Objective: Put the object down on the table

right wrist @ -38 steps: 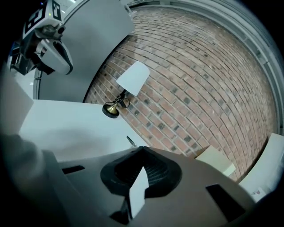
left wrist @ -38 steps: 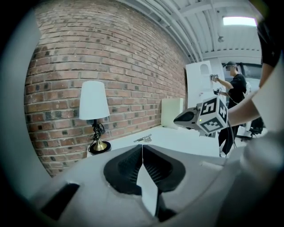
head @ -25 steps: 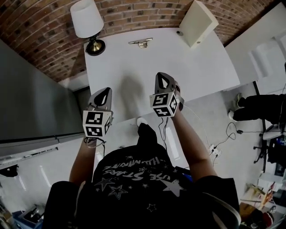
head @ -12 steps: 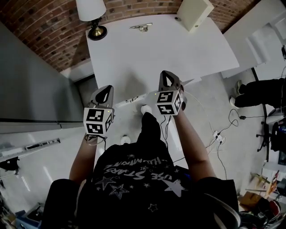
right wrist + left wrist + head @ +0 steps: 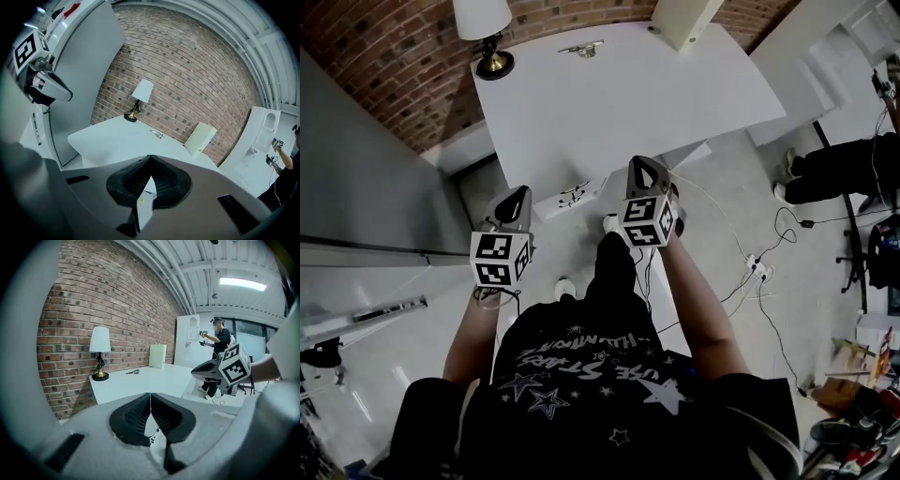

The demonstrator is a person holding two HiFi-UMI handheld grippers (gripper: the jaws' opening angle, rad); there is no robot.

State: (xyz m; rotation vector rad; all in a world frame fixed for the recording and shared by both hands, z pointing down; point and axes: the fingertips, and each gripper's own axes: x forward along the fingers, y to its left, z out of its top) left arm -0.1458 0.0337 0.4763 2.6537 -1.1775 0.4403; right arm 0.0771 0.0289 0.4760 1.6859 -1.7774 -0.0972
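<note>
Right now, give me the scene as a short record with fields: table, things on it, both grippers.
table: white, against a brick wall
on table: lamp at a far corner; small metal piece; white box by the wall
left gripper: shut, nothing seen gripped, table ahead of it
right gripper: shut, nothing seen gripped, table ahead of it
</note>
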